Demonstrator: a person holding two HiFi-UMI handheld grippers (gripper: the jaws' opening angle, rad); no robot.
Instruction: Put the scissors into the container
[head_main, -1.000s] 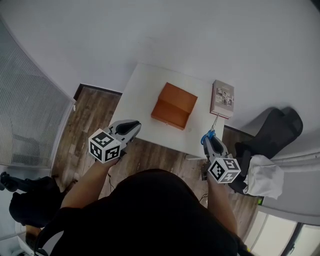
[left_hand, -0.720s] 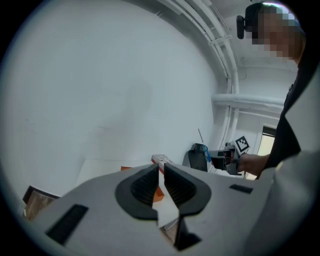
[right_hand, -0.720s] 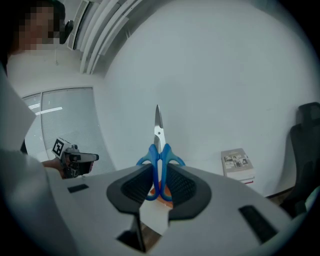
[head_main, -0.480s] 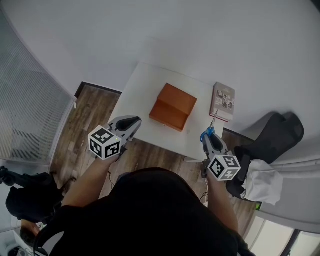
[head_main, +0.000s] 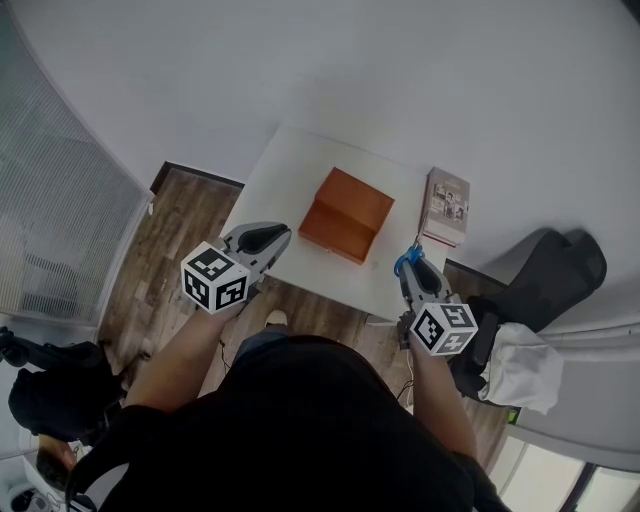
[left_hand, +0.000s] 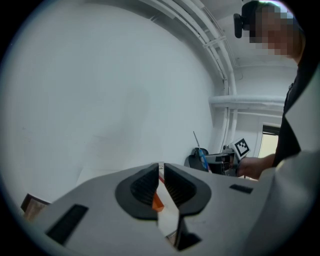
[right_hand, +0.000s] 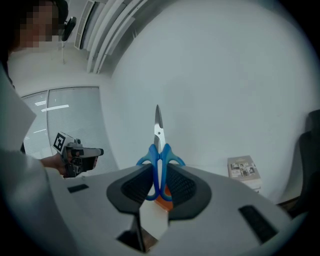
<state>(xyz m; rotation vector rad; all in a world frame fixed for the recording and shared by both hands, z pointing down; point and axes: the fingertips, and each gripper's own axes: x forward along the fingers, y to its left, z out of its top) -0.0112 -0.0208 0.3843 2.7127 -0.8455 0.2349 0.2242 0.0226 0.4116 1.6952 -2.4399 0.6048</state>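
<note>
An open orange box, the container (head_main: 346, 214), sits on a small white table (head_main: 285, 170). My right gripper (head_main: 409, 266) hangs at the table's near right corner, shut on the blue handles of the scissors (right_hand: 159, 150), whose blades point straight up. A sliver of the orange container (right_hand: 164, 195) shows between those jaws. My left gripper (head_main: 280, 236) hovers at the table's near left edge, its jaws shut with nothing in them (left_hand: 161, 182). In the left gripper view the scissors (left_hand: 199, 152) show far off to the right.
A book (head_main: 446, 206) lies at the table's right edge, also seen as a book (right_hand: 243, 167) in the right gripper view. A black chair (head_main: 545, 275) with white cloth (head_main: 518, 368) stands right of the table. Wood floor (head_main: 170, 240) lies left; white wall behind.
Both grippers have drifted slightly forward toward the table, the right one carrying the scissors closer to the near right corner. Grips unchanged.
</note>
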